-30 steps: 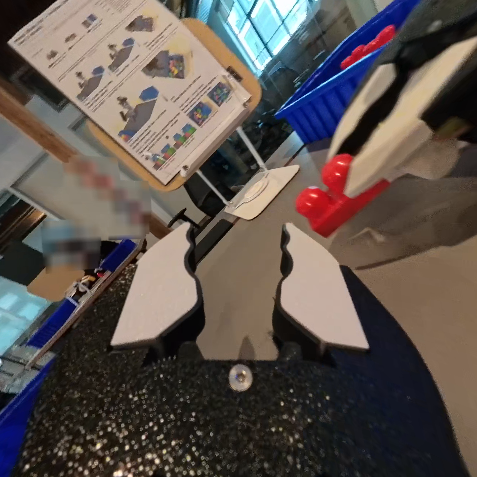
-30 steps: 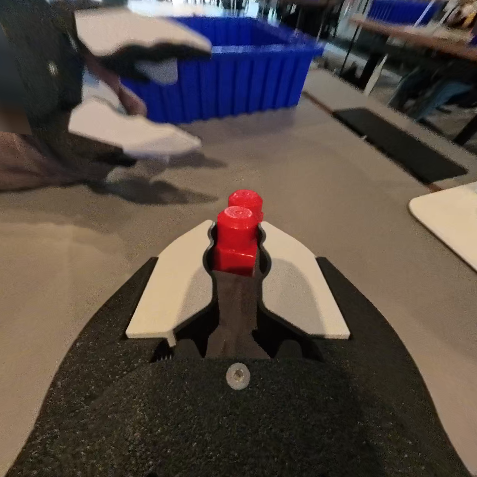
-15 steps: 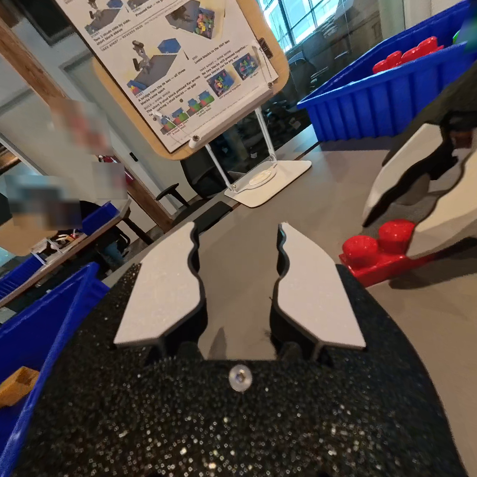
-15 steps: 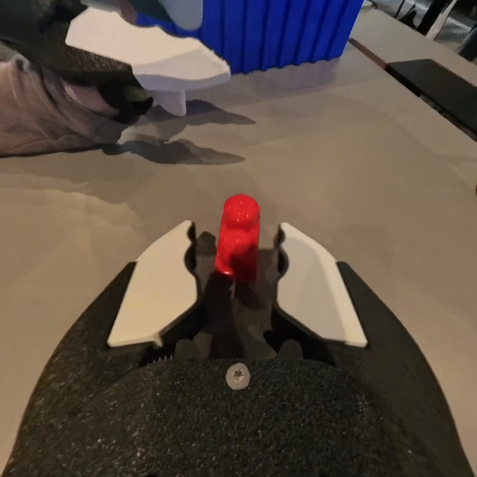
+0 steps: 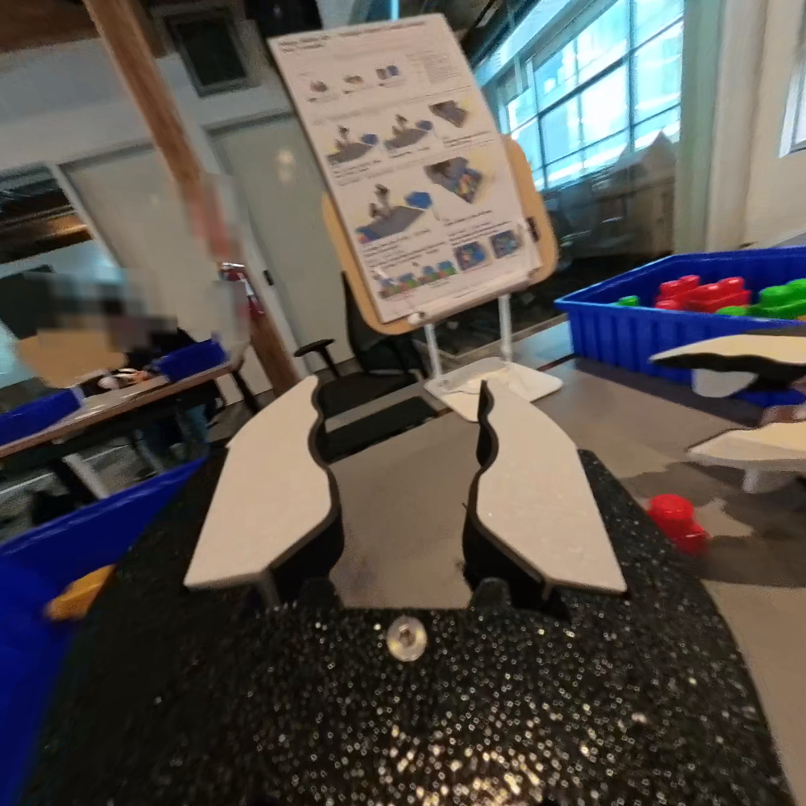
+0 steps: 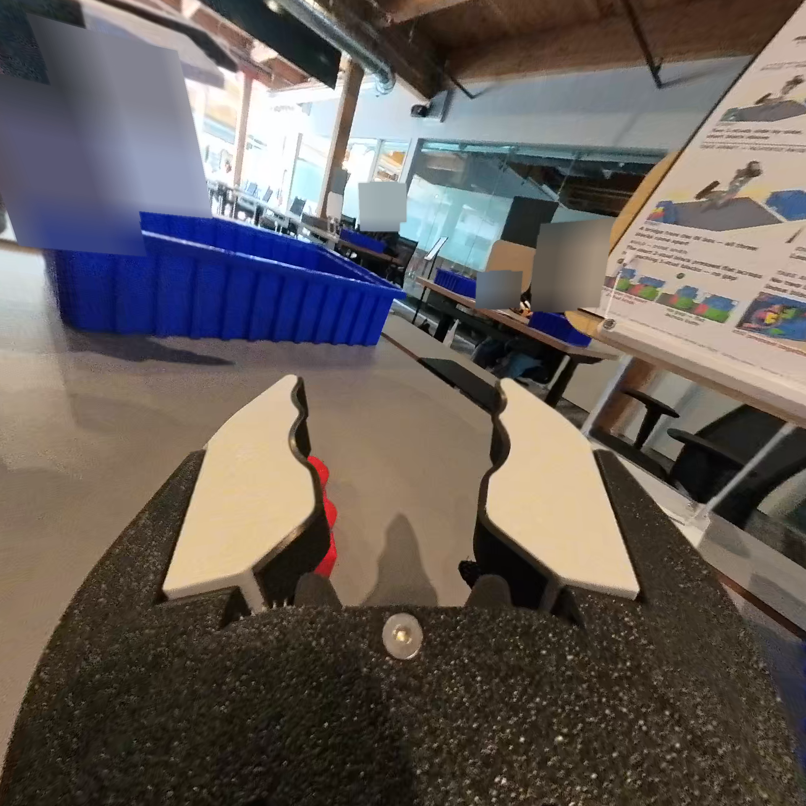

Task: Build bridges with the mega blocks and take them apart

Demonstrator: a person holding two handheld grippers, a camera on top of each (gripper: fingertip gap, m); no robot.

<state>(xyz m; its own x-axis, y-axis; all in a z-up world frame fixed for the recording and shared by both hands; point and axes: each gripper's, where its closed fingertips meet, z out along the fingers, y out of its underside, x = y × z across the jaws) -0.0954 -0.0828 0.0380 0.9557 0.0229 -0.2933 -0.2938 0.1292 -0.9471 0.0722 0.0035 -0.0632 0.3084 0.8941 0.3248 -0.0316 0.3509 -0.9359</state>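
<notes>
Released since a second ago, the red two-stud block [image 6: 326,519] no longer sits pinched in the right claw [image 6: 399,429]; it now lies on the grey tabletop [image 6: 131,418] under and just inside that claw's left finger [image 6: 248,493], which hides most of it. Both fingers of the right claw stand wide apart with bare tabletop between them. Ahead and to the left of this claw stands a blue ribbed bin [image 6: 244,301]; to its right, an instruction board [image 6: 715,244] on a clear stand leans over the tabletop edge.

From the left wrist view, the left claw [image 5: 399,425] is likewise spread open and holds nothing, only grey tabletop [image 5: 401,523] showing in its gap. To its right, low and close beside its right finger [image 5: 541,501], the red two-stud block [image 5: 676,521] rests on the surface, with the right claw [image 5: 737,405] hovering above and beyond it, fingers parted. Farther right, a blue bin [image 5: 645,336] holds red blocks [image 5: 698,294] and green blocks [image 5: 780,298]. Straight ahead of the left claw stands the instruction board [image 5: 418,174] on its white base. At the left claw's near left is another blue bin [image 5: 65,545] with a yellow block [image 5: 80,591] inside, blurred.
</notes>
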